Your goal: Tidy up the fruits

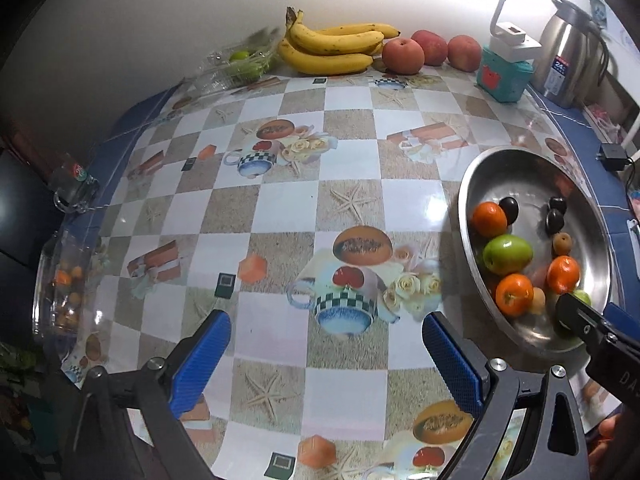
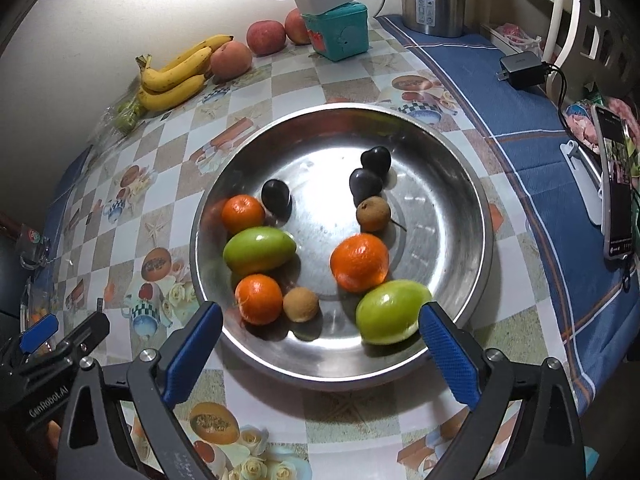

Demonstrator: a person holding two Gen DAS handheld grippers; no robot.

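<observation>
Fruit fills steel bowl [image 2: 460, 200]; right gripper [image 2: 320, 334] gapes empty — green fruit [image 2: 390, 312] at five o'clock could roll if nudged; left gripper [image 1: 326, 344] open too.

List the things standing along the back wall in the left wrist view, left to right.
Plastic bag of greens → bananas → peach → two apples → teal box → steel flask.
</observation>
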